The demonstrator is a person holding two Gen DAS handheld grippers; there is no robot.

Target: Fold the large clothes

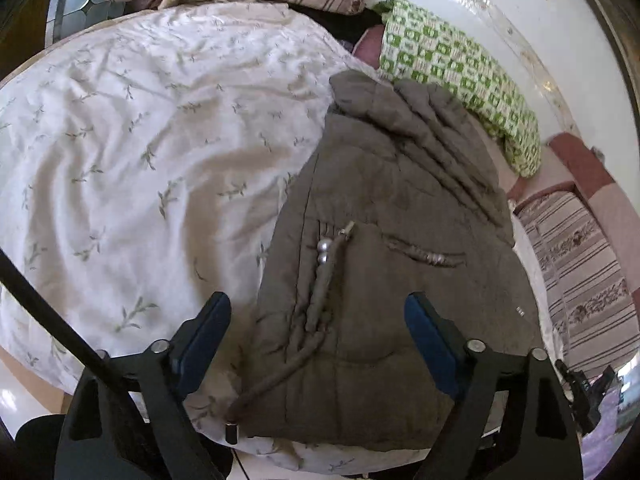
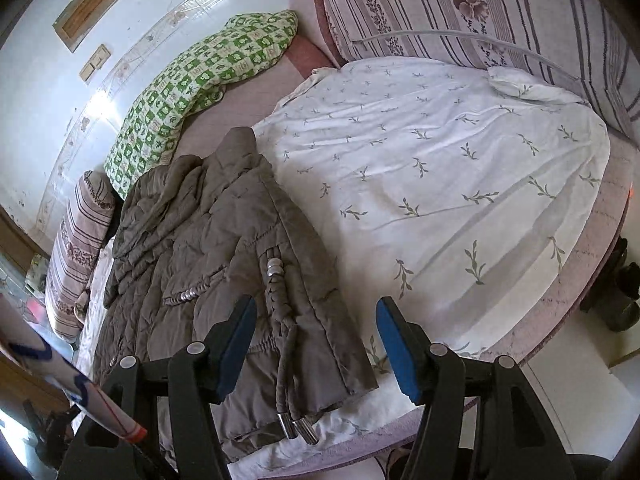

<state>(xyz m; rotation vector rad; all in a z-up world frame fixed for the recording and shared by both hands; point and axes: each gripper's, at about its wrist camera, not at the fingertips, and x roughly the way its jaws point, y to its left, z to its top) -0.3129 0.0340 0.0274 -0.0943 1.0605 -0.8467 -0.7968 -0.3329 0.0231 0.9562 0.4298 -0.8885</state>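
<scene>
A brown-grey quilted jacket point(image 1: 380, 200) lies folded lengthwise on the bed, collar end away from me. Its braided drawstring point(image 1: 320, 292) with silver beads runs down the front. My left gripper point(image 1: 318, 320) hovers over the jacket's near hem, open, its blue pads point(image 1: 216, 320) wide apart and touching nothing. In the right wrist view the same jacket point(image 2: 192, 232) lies at the left. My right gripper point(image 2: 316, 336) stands open over its right edge, and the drawstring point(image 2: 286, 344) with metal tips lies between the fingers, below them.
A white sheet with a leaf print point(image 2: 440, 180) covers most of the bed. A green checked pillow point(image 2: 192, 92) lies by the wall, and striped floral cushions point(image 2: 460, 0) at the bed's ends. The bed's rounded edge point(image 2: 560, 300) drops to the floor. A black cable point(image 1: 40, 300) crosses the left.
</scene>
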